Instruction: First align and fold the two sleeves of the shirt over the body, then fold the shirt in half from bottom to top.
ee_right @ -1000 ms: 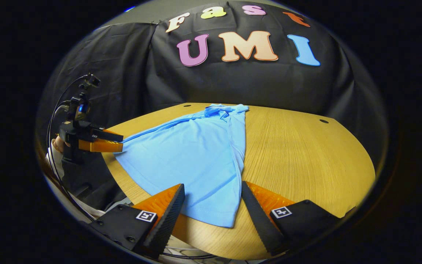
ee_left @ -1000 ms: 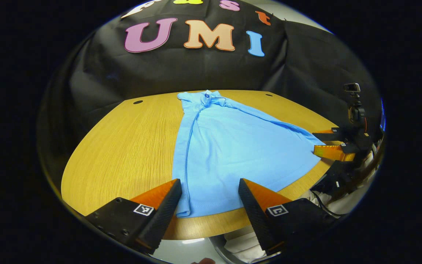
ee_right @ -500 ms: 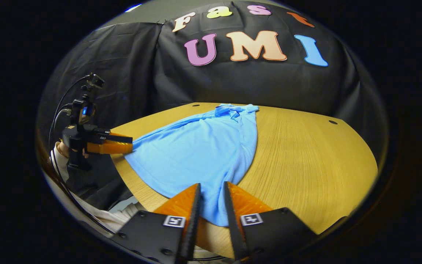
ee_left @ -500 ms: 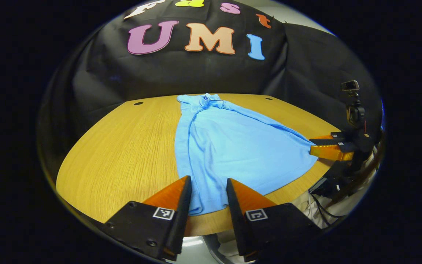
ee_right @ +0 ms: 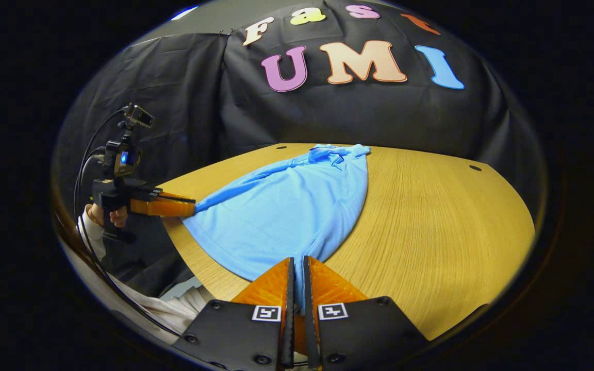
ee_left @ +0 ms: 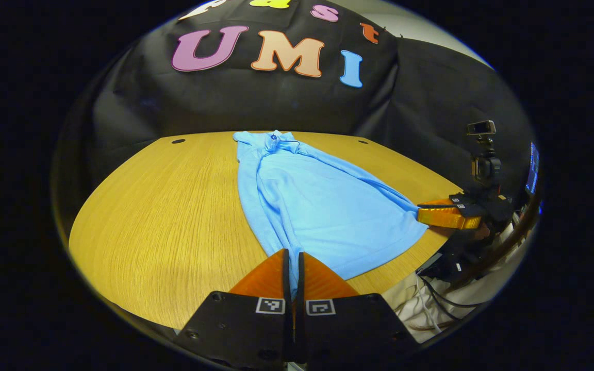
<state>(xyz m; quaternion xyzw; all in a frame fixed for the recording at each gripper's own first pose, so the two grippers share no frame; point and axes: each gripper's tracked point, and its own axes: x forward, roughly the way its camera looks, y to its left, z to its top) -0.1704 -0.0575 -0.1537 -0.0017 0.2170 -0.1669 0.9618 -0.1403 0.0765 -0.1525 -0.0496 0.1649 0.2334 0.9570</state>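
Observation:
A light blue shirt (ee_left: 323, 206) lies flat on the wooden table (ee_left: 163, 206), collar (ee_left: 276, 138) at the far end and sleeves folded in over the body. My left gripper (ee_left: 293, 253) is shut on the near left corner of the bottom hem. In the right gripper view, the shirt (ee_right: 286, 206) fans out from my right gripper (ee_right: 297, 260), which is shut on the hem's other corner. Each view also catches the other gripper pinching its corner at the table's near edge: the right gripper (ee_left: 426, 213) and the left gripper (ee_right: 188, 207).
Bare table (ee_right: 431, 216) stretches on both sides of the shirt, with small round holes (ee_left: 178, 140) near the far edge. A hand (ee_right: 116, 216) and white sleeve hold the left gripper. Cables (ee_left: 431, 304) hang below the table's near edge.
Both grippers went from wide open to shut on the hem corners. The cloth at each corner has bunched up between the fingers.

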